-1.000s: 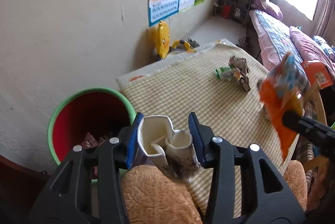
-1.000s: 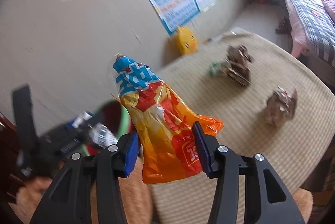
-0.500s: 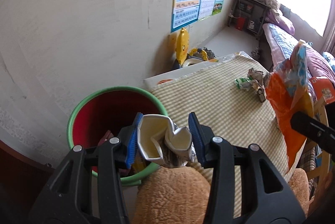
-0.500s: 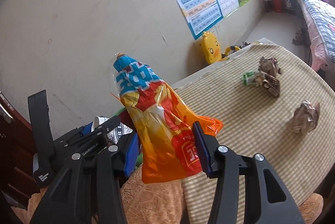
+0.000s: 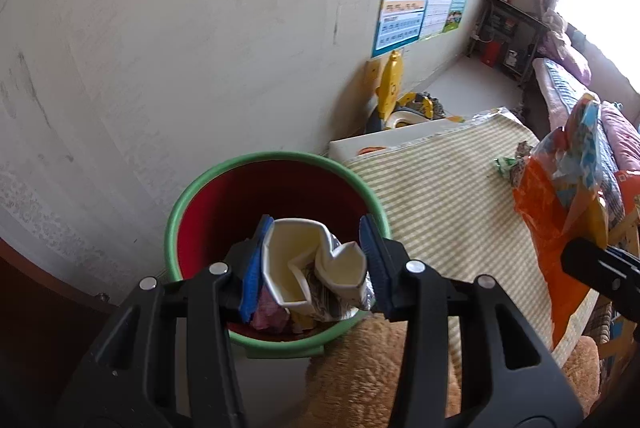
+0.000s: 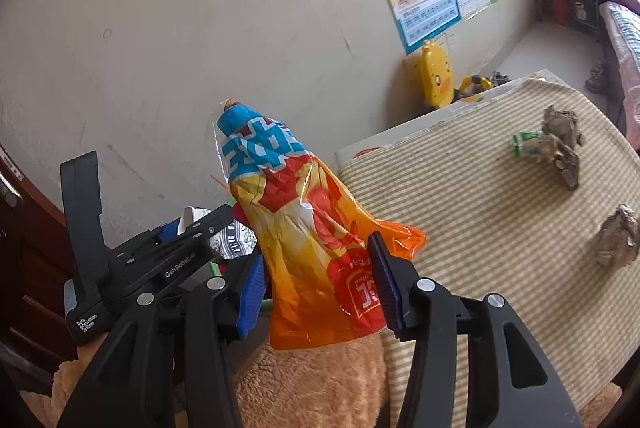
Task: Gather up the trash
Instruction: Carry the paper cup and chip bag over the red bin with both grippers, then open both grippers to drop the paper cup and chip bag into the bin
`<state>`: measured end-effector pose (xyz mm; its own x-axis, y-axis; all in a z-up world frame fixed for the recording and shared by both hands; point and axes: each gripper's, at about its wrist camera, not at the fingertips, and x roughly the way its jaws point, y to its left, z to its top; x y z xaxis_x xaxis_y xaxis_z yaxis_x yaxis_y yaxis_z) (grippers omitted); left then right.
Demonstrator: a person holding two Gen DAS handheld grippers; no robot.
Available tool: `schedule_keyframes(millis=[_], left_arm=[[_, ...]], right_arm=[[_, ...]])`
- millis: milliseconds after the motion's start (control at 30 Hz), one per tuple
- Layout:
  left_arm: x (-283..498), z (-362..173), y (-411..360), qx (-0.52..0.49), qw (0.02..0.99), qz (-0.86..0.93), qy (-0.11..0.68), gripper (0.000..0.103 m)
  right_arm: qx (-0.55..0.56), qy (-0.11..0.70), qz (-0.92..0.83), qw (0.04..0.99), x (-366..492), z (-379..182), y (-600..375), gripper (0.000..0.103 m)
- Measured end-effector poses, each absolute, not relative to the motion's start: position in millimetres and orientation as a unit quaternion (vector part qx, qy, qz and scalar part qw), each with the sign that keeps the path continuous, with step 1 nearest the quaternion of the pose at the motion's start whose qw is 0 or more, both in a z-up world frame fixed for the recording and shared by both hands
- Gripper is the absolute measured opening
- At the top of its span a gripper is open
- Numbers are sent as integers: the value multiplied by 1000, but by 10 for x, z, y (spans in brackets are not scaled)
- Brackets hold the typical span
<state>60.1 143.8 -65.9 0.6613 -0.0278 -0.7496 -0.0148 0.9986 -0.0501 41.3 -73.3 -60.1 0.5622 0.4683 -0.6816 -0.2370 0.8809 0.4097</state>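
Observation:
My left gripper point(image 5: 314, 264) is shut on a crushed white paper cup point(image 5: 308, 268) and holds it over the mouth of the red bin with a green rim point(image 5: 256, 163), which stands on the floor by the wall with trash inside. My right gripper point(image 6: 318, 280) is shut on an orange and blue snack bag point(image 6: 304, 228), held up beside the table; the bag also shows in the left wrist view point(image 5: 560, 195). The left gripper point(image 6: 200, 228) shows in the right wrist view, where the bin is mostly hidden behind it.
A table with a green checked cloth point(image 6: 480, 211) carries crumpled brown papers point(image 6: 562, 143) point(image 6: 618, 240) and a small green wrapper point(image 6: 524, 141). A yellow duck toy point(image 6: 434, 75) stands by the wall. A furry tan cushion point(image 5: 372, 372) lies below the grippers. A bed point(image 5: 560, 87) is far right.
My left gripper has swung left from above the table to over the bin's mouth, cup still held. My right gripper has followed left toward the bin with the bag.

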Motion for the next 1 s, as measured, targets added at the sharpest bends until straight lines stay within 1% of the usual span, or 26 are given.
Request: schedule_keyframes(millis=[300,833,967,1000], left_arm=[[700,-852,1770,-40,901,27,431,42],[856,-1176,1989,-60,882,46,466,43],[885,-1235,2011,-65,877,52,473,44],[887,-1252,2016,-66,876,54,474,49]], right_arm=[[137,447,223,856,675,-779,-386,47],[137,472,240,837,1125,-1015,37,48],[136,470,240,839,1203,-1026,74,49],[135,468,239,840,1221,-1021,82,49]])
